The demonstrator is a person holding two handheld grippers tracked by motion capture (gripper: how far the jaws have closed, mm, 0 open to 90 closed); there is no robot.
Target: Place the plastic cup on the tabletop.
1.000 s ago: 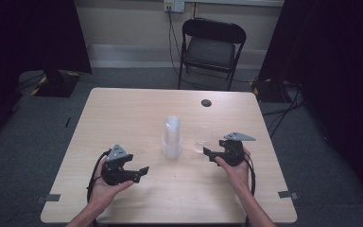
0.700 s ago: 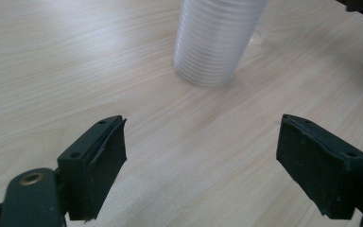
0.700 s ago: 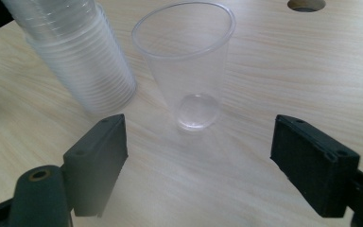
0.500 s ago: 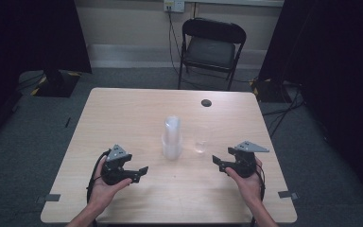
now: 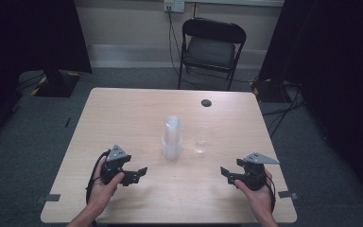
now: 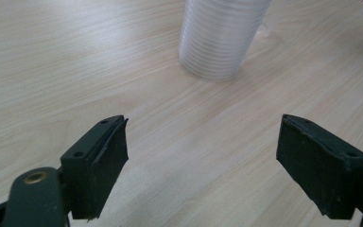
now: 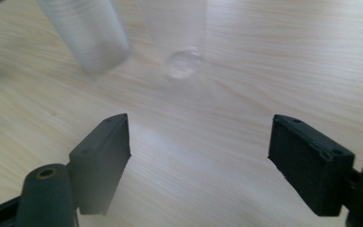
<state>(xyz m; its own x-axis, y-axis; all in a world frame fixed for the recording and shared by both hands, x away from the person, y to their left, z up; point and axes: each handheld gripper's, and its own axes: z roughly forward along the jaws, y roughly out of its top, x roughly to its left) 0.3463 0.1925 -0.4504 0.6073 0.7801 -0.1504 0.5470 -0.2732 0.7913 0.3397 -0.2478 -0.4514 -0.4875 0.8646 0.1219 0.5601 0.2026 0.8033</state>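
A tall stack of clear plastic cups stands at the middle of the wooden table. A single clear cup stands upright just right of it. My left gripper rests near the front left, open and aimed at the stack, with bare wood between its jaws. My right gripper sits at the front right, open and well back from the single cup and the stack. Its jaws have just been closing a little, with nothing between them.
A small dark disc lies near the table's far edge. A black folding chair stands behind the table. Cables run along the floor at the right. Each gripper is near the table's front edge.
My right gripper has drawn back from the single cup toward the front right of the table. The cup stays standing beside the stack. The left gripper has not moved.
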